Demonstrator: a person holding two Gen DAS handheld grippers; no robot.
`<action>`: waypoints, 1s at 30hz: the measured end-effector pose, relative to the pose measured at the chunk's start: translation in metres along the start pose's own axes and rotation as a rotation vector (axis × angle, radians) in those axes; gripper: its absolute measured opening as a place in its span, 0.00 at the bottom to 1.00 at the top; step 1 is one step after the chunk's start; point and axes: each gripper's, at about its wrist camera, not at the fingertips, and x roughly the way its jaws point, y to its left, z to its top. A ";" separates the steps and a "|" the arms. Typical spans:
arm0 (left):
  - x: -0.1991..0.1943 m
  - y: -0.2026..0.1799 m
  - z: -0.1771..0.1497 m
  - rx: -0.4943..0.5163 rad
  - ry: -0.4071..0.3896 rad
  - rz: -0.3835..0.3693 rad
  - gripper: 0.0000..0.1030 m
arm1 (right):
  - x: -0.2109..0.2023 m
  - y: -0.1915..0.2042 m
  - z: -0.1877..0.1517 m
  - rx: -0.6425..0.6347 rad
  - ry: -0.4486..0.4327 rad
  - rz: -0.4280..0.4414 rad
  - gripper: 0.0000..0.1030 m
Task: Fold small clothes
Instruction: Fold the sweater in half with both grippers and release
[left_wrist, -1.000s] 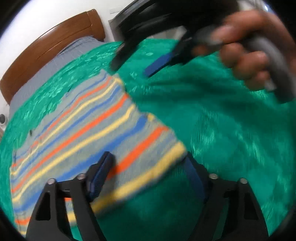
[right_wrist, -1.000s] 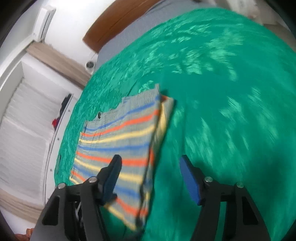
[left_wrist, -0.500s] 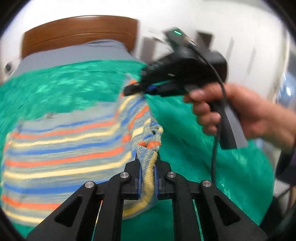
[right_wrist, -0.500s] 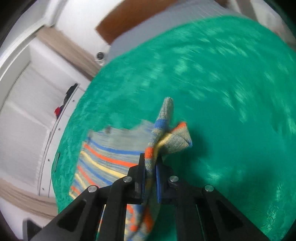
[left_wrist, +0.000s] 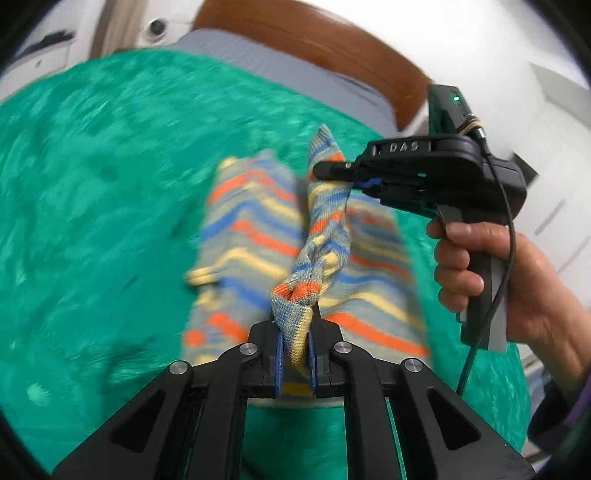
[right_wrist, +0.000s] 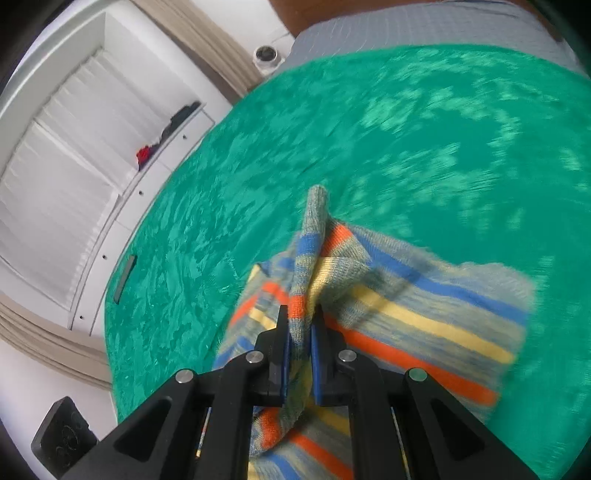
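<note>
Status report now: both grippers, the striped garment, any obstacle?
Left gripper shut on striped garment. Right gripper shut on it too. Edge lifted over green bedspread. No obstacle visible.

Your left gripper (left_wrist: 295, 345) pinches a bunched edge of the striped garment (left_wrist: 258, 236), its jaws having just closed on the cloth. Farther along that edge, your right gripper (left_wrist: 332, 173) clamps the same fabric, its jaws easing slightly, while your right hand (left_wrist: 491, 280) wraps the handle, fingers curled around the grip.

A bedroom — green bedspread (right_wrist: 406, 122), wooden headboard (left_wrist: 332, 44) (white wardrobe (right_wrist: 74, 166)).
</note>
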 end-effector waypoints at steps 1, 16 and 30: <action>0.002 0.006 -0.001 -0.007 0.013 0.008 0.15 | 0.009 0.003 0.000 0.014 -0.002 0.030 0.18; 0.002 0.011 0.009 0.019 0.039 0.147 0.77 | -0.075 0.017 -0.085 -0.208 -0.068 -0.069 0.34; -0.061 0.015 -0.023 0.123 0.059 0.229 0.83 | -0.131 0.019 -0.249 -0.192 -0.120 -0.301 0.70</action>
